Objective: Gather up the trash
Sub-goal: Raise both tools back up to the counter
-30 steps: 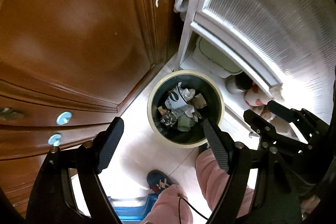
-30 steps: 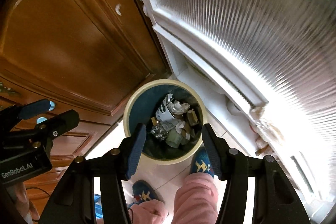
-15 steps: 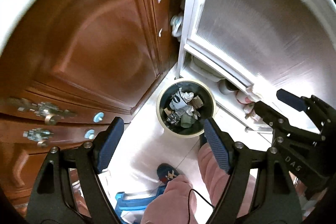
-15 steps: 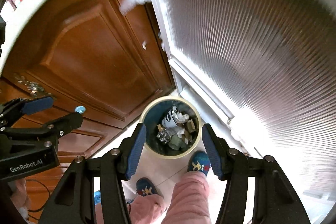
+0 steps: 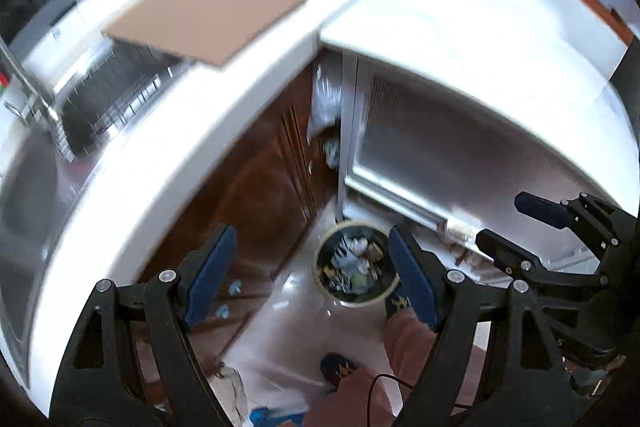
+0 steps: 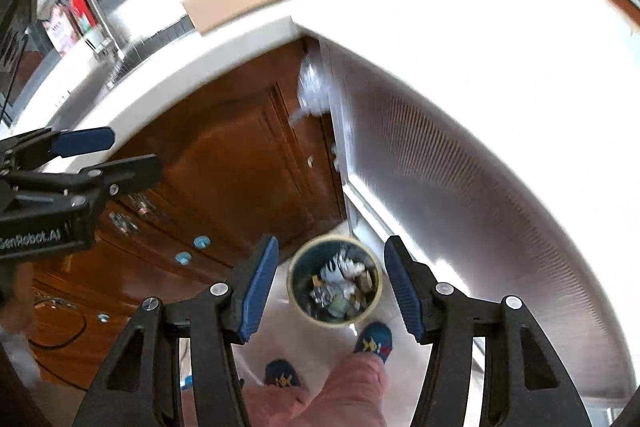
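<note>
**Both grippers empty above a full round bin**

The left gripper points steeply down, its ribbed blue pads spread wide with nothing between them. The right gripper is likewise parted and empty, its black hinged frame studded with silver rivets.

The trash bin stands on glossy pale floor tiles, a round tub with a cream rim and dark inner wall. In the right wrist view it sits framed between the pads, just below centre; in the left wrist view it lies toward 5 o'clock. It is filled with crumpled white paper, foil-like scraps and small cardboard pieces.

At 10 o'clock of the bin rises a polished brown wooden cabinet with raised panels; at 2 o'clock stands a white-framed door of ribbed translucent glass. A smooth white counter curves overhead, bearing a flat brown cardboard sheet by a metal sink. Pink trouser legs and blue patterned slippers show at 6 o'clock.
</note>
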A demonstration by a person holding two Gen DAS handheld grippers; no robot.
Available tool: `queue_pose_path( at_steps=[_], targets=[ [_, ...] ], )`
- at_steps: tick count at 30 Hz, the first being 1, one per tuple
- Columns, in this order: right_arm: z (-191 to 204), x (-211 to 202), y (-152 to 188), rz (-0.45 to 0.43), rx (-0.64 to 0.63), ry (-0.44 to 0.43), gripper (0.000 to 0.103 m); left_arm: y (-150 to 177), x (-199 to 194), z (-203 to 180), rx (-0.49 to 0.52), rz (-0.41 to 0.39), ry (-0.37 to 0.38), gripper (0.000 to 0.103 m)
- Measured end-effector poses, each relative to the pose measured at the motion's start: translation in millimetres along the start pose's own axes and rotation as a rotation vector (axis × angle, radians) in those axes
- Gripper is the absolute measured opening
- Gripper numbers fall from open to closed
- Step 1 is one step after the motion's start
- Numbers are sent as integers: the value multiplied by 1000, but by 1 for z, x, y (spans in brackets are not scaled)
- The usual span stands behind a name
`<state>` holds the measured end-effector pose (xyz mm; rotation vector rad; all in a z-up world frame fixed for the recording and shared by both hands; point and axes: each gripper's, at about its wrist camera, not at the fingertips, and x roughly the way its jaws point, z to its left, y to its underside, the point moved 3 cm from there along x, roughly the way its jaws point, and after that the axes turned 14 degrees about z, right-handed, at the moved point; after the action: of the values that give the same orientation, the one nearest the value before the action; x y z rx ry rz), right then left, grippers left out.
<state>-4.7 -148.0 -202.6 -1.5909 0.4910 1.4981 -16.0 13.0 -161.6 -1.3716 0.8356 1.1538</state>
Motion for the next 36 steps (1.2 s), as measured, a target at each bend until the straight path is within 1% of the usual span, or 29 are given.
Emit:
queue_pose_path(
  at_steps=[2, 5, 10, 14, 18, 24, 28, 30, 32, 35, 36],
  targets=[
    [3, -23, -9, -47, -20, 5, 56, -7, -19, 0, 13, -34, -15, 76],
    [2, -50, -24, -98, -27, 6, 56, -19, -45, 1, 16, -65, -14, 76],
    [-11, -95, -56, -168, -7, -26, 56, -44, -76, 4, -3, -108, -14, 76],
    [-25, -124, -92, -213, 0, -45, 56, -73, -93, 9, -13, -124, -17, 76],
    [-47, -145, -137, -254, -24, -29, 56, -103, -101, 14, -21, -133, -30, 76],
    [-80, -149, -207, -275, -68, -4, 56, -165, -104, 17, -39, -148, -39, 76],
    [-103, -145, -256, -276, -101, 25, 57, -217, -95, 14, -57, -129, -2, 76],
    [-118, -139, -283, -270, -113, 27, 60, -246, -85, 13, -83, -117, 27, 76],
    [-134, -129, -314, -267, -125, 35, 61, -272, -73, 11, -106, -106, 47, 76],
    [-155, -109, -352, -252, -142, 38, 61, -313, -48, 10, -145, -85, 59, 76],
    [-166, -99, -371, -241, -146, 37, 61, -325, -40, 11, -153, -75, 63, 76]
  ],
)
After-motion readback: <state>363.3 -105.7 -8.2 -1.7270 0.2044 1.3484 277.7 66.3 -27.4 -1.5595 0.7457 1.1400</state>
